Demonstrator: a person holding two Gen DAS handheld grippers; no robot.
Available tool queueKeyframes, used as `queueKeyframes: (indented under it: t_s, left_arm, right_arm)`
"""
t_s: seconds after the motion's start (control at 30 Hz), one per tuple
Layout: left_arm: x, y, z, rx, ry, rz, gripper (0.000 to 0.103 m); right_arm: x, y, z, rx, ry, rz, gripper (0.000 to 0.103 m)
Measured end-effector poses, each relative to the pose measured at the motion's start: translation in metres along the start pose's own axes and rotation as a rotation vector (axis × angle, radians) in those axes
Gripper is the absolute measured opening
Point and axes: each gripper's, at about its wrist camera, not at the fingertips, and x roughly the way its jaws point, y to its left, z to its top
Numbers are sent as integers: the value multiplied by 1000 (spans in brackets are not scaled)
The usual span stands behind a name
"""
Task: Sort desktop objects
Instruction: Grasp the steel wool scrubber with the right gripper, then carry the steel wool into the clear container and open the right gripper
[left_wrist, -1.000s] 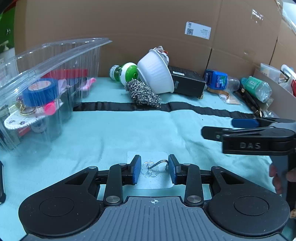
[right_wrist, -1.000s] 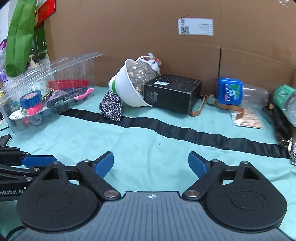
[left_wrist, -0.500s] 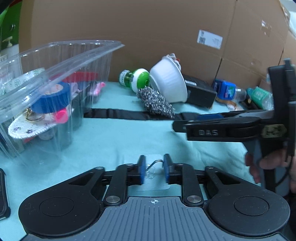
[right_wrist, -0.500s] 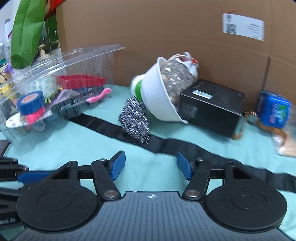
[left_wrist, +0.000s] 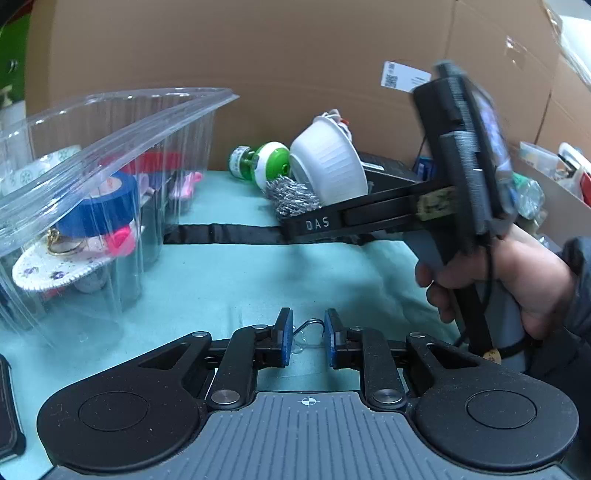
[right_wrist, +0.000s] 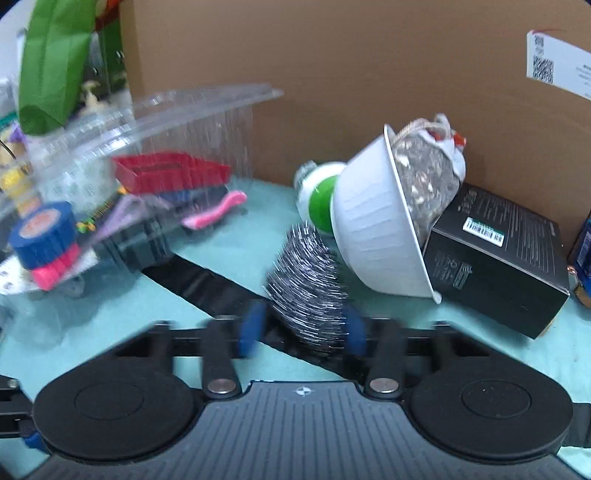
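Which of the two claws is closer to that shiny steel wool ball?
Right. The right claw has the steel wool scourer between its closing fingers. The left claw sits apart, nearer the viewer, around a clear adhesive hook on the teal cloth.

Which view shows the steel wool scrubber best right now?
The right wrist view: the steel wool scrubber sits between the closing jaws of the right gripper, though motion-blurred. In the left wrist view the scrubber is farther off, partly hidden behind the right gripper's arm.

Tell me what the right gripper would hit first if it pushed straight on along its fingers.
The steel wool scourer: it already sits between the closing jaws of the right gripper. Behind it, probably the tipped white bowl, though depth is unclear.
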Motion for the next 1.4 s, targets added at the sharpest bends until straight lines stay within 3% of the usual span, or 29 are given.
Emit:
queueKeyframes:
  t_s: [0.2,0.6,1.07,1.4]
  left_arm:
    - [-1,0,1,-8,-3,-2,12]
    - [-22,-13,-1,-43,-13,-9,9]
    - [-92,-20,34,-79,-168,-62,9]
    - [-138,19,81,-102,-323,82,9]
  right_arm:
    - [-12,0,-7,6,3,-15,18]
    - [-70,5,-26,33,-36,-20,17]
    - [-145,13,-19,41,-186,-13,17]
    - [-157,48,14,-8,-258,109,17]
